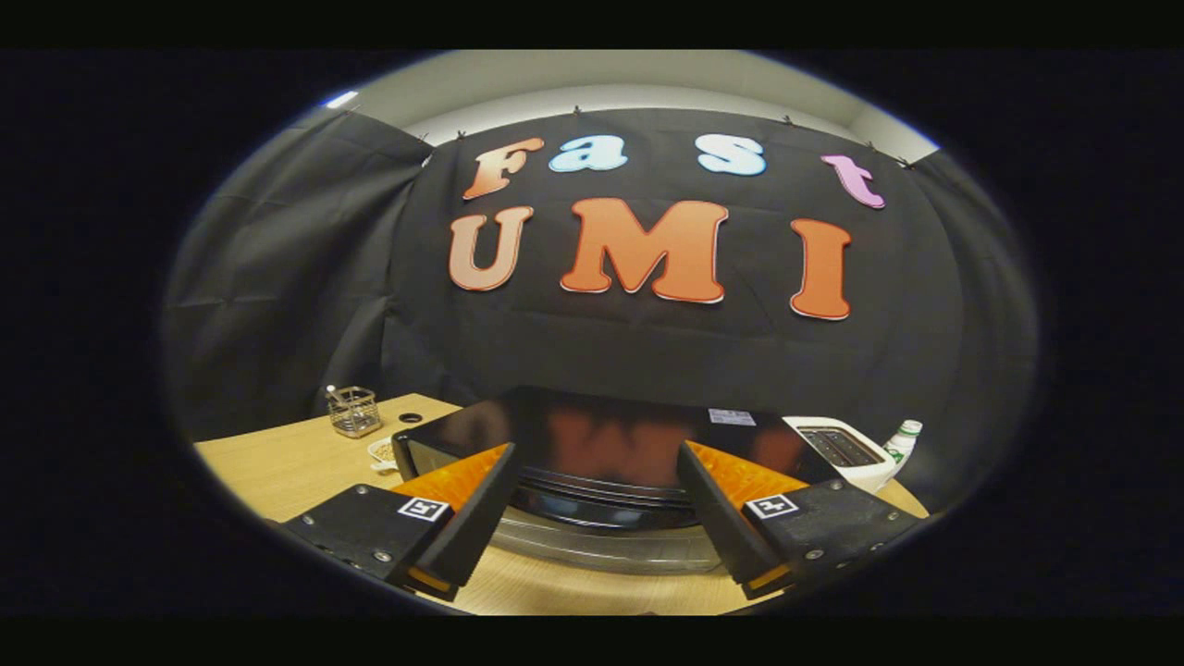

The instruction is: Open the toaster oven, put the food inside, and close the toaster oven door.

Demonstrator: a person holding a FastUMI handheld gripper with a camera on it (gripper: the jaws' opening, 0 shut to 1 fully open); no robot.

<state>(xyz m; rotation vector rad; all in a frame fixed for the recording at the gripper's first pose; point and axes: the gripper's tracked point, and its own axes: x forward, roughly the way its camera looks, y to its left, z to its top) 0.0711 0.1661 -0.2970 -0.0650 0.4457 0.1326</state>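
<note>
The gripper (597, 504) is spread wide, holding nothing, above the glossy black box-shaped toaster oven (601, 444) that sits between and just ahead of its fingers on the pale wooden table (277, 462). Its door looks shut; descending carelessly could strike the top or miss the handle.

1. The gripper (597, 486) is held with its fingers spread wide apart, gripping nothing.
2. A black toaster oven (601, 444) is seen between and just beyond the fingers, on a wooden table (277, 462).
3. Beyond the left finger, a wire basket (353, 412) is seen.
4. Beyond the right finger, a white toaster (846, 449) and a bottle (902, 442) are seen.
</note>
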